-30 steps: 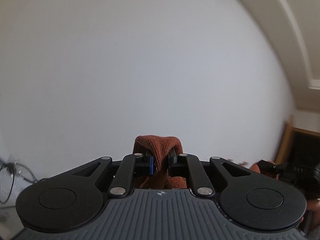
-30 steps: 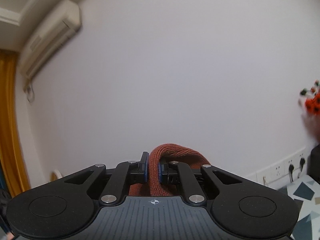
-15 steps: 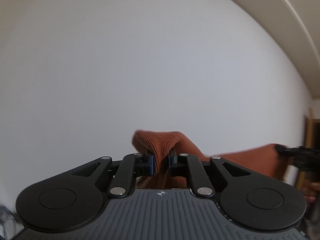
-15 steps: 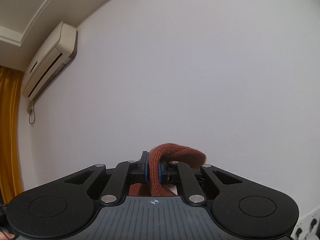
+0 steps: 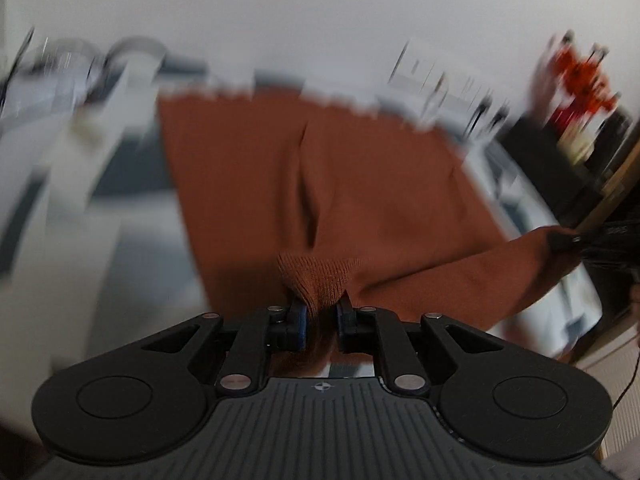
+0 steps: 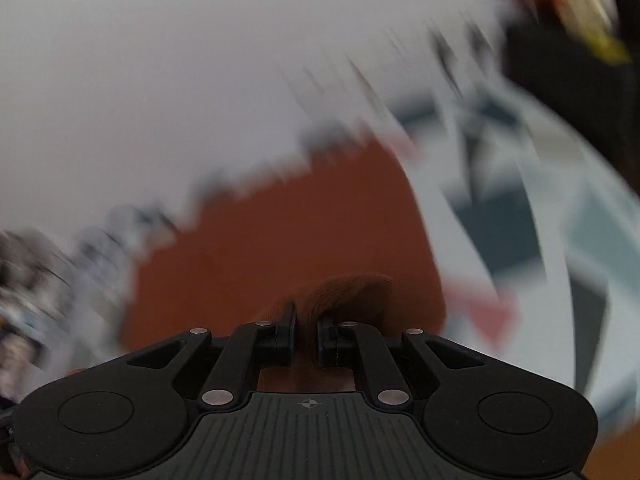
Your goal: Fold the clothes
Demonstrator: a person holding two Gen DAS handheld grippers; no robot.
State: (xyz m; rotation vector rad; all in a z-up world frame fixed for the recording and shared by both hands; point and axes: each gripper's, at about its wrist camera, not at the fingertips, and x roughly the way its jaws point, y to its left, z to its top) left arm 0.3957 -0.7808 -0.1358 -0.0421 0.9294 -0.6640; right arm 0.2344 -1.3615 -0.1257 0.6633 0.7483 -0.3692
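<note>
Both views are heavily smeared, yet the grips read clearly. The left gripper (image 5: pixel 322 314) has its jaws closed down to a narrow gap on a bunched fold of the rust-brown knit garment (image 5: pixel 316 184); the pinched cloth pokes up between the blue-edged pads as a small ribbed peak. Beyond it, the garment spreads out wide and mostly flat over the counter (image 5: pixel 120 216), which carries a pale cover with grey-blue geometric shapes. A long crease runs down the middle of the cloth toward the left gripper. From the pinched fold, a band of the garment stretches off to the right edge of the left view, where the right gripper (image 5: pixel 568 240) shows as a dark blurred shape with the cloth's end at its tip.

In the right wrist view, the right gripper (image 6: pixel 307 330) likewise has its jaws nearly together, clamped on a rounded hump of the garment (image 6: pixel 280 248), which rises just above the pads. Past it, the cloth lies over the counter (image 6: pixel 520 208), with the patterned cover showing to the right.

At the far right of the left view, blurred red-orange flowers (image 5: pixel 580 76) stand above a dark object; details there cannot be told. A plain white wall (image 5: pixel 320 8) fills the top of both views.
</note>
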